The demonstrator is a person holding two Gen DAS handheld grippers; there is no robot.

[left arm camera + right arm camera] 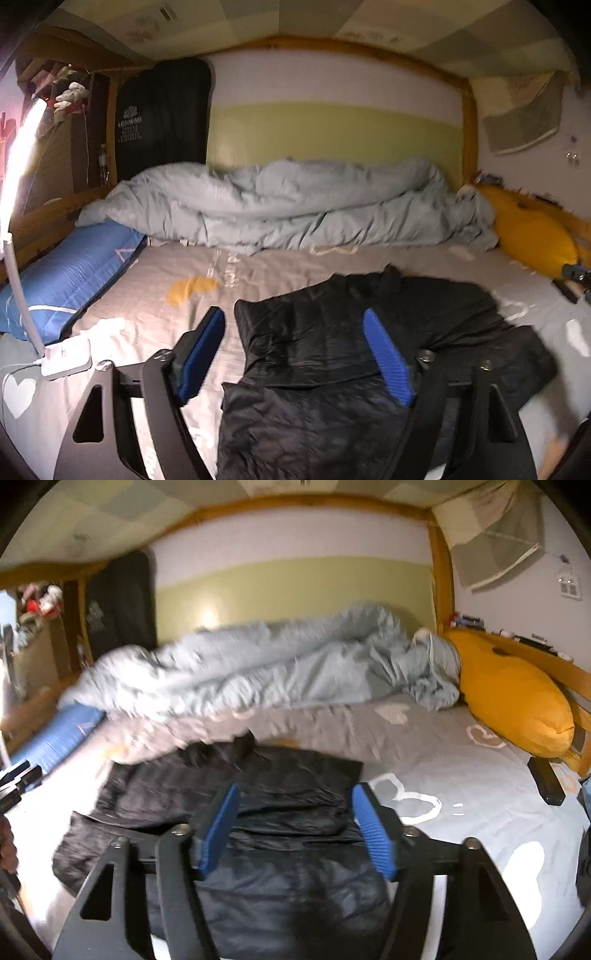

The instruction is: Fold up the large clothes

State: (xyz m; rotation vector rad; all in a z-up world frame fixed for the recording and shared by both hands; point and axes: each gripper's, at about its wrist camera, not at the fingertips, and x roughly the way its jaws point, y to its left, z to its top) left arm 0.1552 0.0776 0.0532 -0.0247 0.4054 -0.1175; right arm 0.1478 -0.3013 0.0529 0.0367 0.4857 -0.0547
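Above the bed's [155, 280] near edge, the left hand-held gripper [295, 354] and right hand-held gripper [293, 830] hover released over a black jacket [332, 332] spread flat; beyond lie a grey duvet [280, 203], a blue pillow [70, 277] and a yellow pillow [513, 701].

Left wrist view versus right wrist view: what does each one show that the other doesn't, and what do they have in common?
Only the left wrist view shows the lit lamp on its white base at the bed's left edge, and the orange patch on the grey sheet.

Only the right wrist view shows the wall socket and the small items on the headboard ledge.

Both show the black jacket spread on the sheet, the crumpled grey duvet, the blue pillow, the yellow pillow, and open blue-padded fingers over the jacket.
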